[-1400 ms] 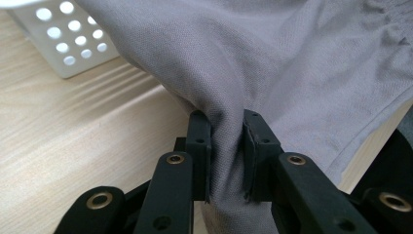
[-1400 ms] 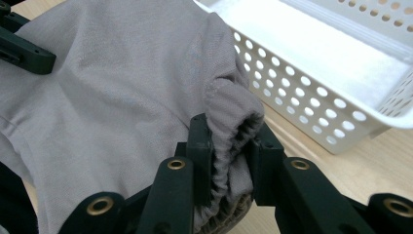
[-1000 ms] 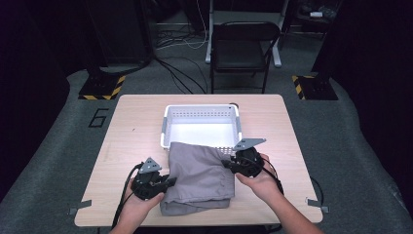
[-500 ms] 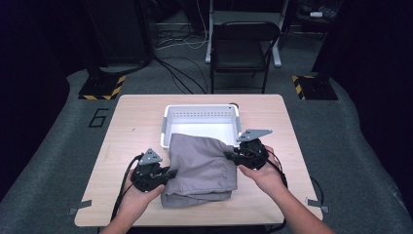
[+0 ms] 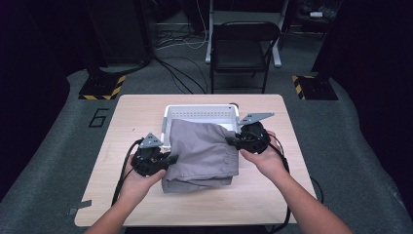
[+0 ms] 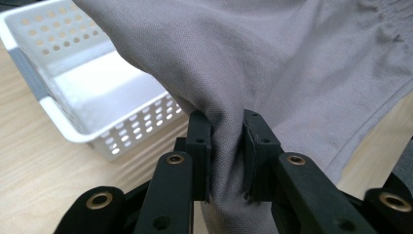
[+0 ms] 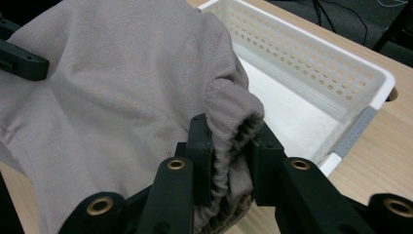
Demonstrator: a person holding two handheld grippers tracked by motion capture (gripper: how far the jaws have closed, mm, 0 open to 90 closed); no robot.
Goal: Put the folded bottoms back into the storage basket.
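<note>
High view: folded grey fabric garment sits mid-table on the light wooden table, its far edge draped over the near rim of the white perforated plastic basket. Near end of the garment lies bunched on the tabletop in layers.

Left gripper is clamped on the garment's left edge, person's left hand wrapped around the body from below. Right gripper is clamped on the right edge near the basket's right corner, right hand behind it. Both carry a grey three-cornered plate on top, cables trailing toward the person.

Left gripper view: left gripper pinches a thick fold of the cloth between its black jaws, fabric squeezed into a narrow neck and fanning out above. Basket sits to the upper left, empty white floor visible.

Right gripper view: right gripper grips a gathered hem (looks like an elastic waistband, ribbing visible) of the garment. Basket lies beyond on the right, its grey handle patch near the corner.

Black folding chair stands past the table's far edge.
</note>
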